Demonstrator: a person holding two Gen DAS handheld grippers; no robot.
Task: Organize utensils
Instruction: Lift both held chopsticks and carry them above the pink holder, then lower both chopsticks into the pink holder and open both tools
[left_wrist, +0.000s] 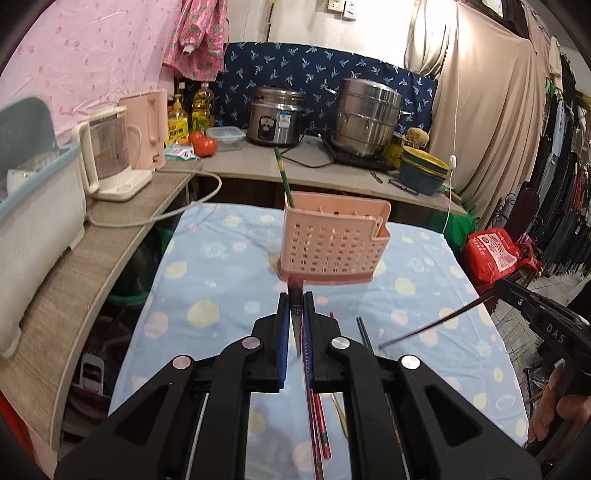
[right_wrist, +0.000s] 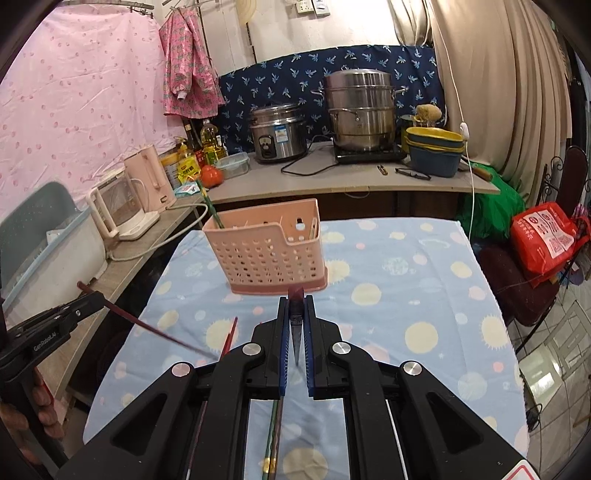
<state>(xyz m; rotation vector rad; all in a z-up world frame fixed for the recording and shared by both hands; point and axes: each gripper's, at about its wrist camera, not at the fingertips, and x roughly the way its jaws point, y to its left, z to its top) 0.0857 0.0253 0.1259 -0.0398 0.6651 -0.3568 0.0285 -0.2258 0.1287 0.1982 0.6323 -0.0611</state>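
Note:
A pink perforated utensil holder (left_wrist: 334, 242) (right_wrist: 267, 251) stands on the blue dotted tablecloth (left_wrist: 221, 273) with a green chopstick (left_wrist: 283, 177) (right_wrist: 212, 208) upright in it. My left gripper (left_wrist: 296, 302) is shut on a dark maroon chopstick (left_wrist: 296, 321), held above the cloth before the holder; it shows in the right wrist view (right_wrist: 147, 325). My right gripper (right_wrist: 296, 304) is shut on another dark maroon chopstick (right_wrist: 296, 332), which shows in the left wrist view (left_wrist: 436, 325). Red chopsticks (left_wrist: 319, 421) (right_wrist: 229, 338), a dark one (left_wrist: 364, 332) and greenish ones (right_wrist: 273, 432) lie on the cloth.
A counter (left_wrist: 258, 162) behind the table holds a rice cooker (left_wrist: 275, 116), a steel steamer pot (left_wrist: 367, 116), stacked bowls (left_wrist: 423, 170), oil bottles and a tomato (left_wrist: 203, 144). A kettle (left_wrist: 110, 155) and a dish rack (left_wrist: 33, 192) stand on the left counter. A red bag (left_wrist: 493, 253) lies at right.

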